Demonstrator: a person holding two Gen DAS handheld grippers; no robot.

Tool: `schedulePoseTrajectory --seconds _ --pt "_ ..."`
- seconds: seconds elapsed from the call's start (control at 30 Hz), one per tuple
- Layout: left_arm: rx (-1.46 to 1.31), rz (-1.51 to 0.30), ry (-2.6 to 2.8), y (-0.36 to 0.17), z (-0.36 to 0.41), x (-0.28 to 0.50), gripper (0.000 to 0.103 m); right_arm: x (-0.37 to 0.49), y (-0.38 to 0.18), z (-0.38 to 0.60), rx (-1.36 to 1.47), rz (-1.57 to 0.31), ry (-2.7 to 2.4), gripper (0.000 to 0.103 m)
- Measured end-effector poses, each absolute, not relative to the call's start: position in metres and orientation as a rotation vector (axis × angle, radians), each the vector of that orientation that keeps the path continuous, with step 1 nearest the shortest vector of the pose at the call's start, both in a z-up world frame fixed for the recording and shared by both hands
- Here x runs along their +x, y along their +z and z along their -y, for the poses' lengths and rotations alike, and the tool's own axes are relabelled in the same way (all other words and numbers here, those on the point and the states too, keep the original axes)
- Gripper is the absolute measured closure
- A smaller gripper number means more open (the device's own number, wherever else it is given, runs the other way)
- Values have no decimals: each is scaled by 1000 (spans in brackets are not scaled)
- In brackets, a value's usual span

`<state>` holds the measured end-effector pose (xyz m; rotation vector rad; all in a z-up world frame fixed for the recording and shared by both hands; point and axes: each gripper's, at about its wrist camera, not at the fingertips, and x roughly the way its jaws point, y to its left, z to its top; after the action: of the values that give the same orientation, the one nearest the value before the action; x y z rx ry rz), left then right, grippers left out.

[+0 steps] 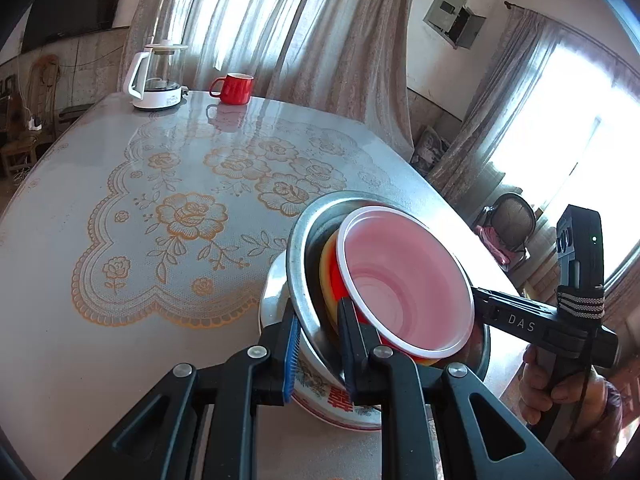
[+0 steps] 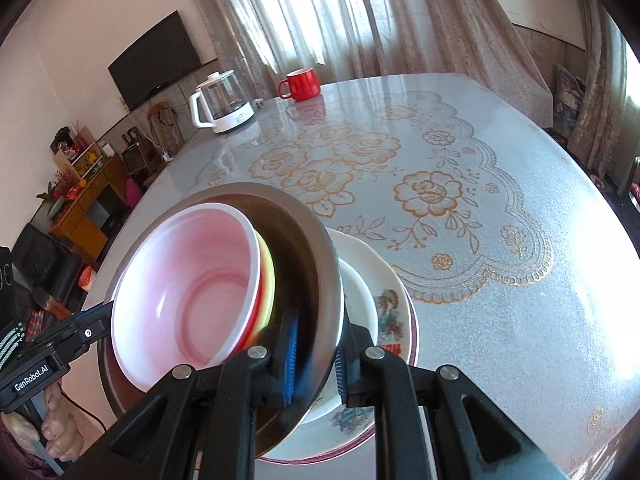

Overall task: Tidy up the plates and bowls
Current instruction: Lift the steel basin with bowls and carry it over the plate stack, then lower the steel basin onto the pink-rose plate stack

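Round table with floral cover, patterned plate lying on its near edge, steel bowl held tilted above it, rim clamped between left gripper and right gripper jaws from opposite sides, pink bowl nested inside.

Both the left gripper and the right gripper point downward, fingers nearly closed, clamped tight.

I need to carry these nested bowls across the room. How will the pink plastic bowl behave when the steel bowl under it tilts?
The pink plastic bowl looks thin-walled, so probably light. It sits loose in the steel bowl, not pinched by either the left gripper or the right gripper, so it may slide out. Its glossy wall looks slippery.
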<state>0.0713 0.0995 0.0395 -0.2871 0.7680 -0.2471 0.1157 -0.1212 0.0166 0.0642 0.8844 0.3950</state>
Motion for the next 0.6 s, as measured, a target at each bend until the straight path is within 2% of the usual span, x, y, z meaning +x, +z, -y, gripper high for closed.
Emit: schedulePoseTrajectory --seconds 0.6 --pt "-273 -861 -223 3 -91 89 84 132 -15 134 84 -930 347 89"
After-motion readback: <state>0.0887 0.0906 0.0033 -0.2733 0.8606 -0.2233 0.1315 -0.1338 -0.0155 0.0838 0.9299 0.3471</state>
